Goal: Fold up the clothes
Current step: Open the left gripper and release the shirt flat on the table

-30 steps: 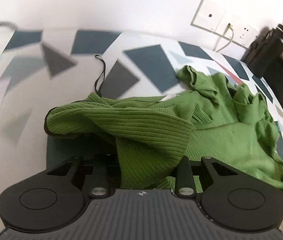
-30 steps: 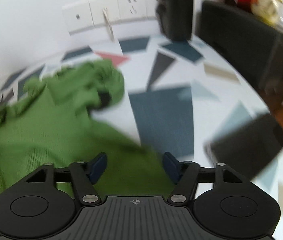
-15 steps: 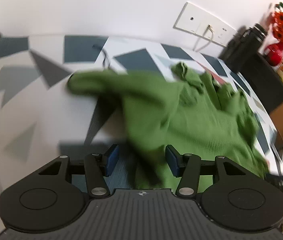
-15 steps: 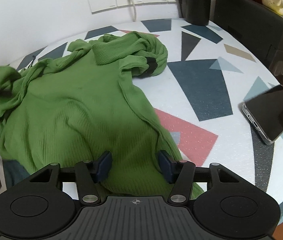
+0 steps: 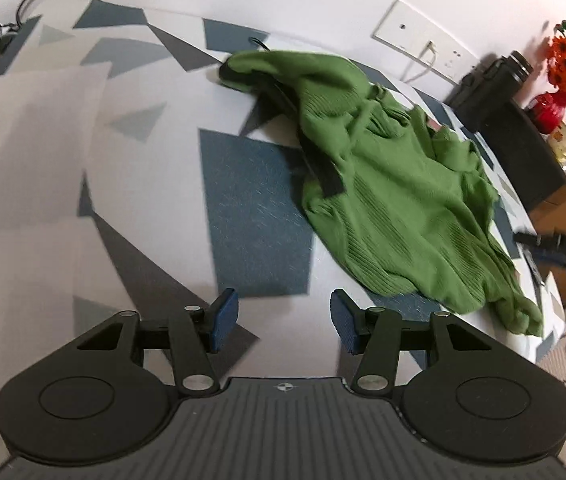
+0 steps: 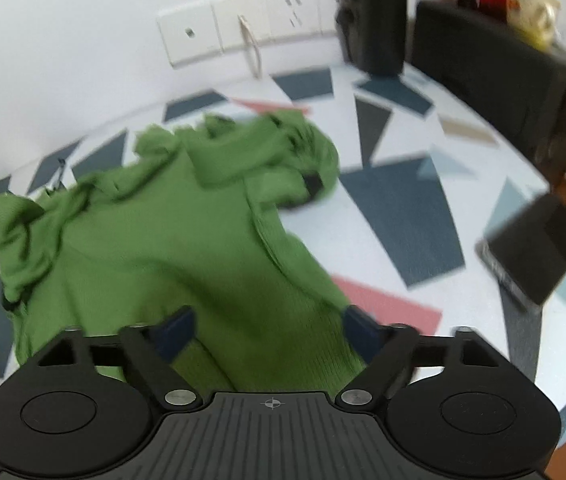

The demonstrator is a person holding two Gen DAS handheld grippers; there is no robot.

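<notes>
Released since a second ago, the sweater (image 5: 399,204) has dropped from the left gripper (image 5: 285,320), whose fingers (image 5: 225,312) now stand spread and bare over the table (image 5: 83,160). It lies crumpled on the table, right of that gripper. Right gripper (image 6: 269,332) fingers are parted over its hem, gripping nothing. A phone (image 6: 535,248) lies right of the sweater.

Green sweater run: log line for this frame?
step: fold clothes | left gripper: open, empty, over bare table | right gripper: open, straddling green sweater hem | sweater: unfolded, rumpled | phone: right of sweater
</notes>
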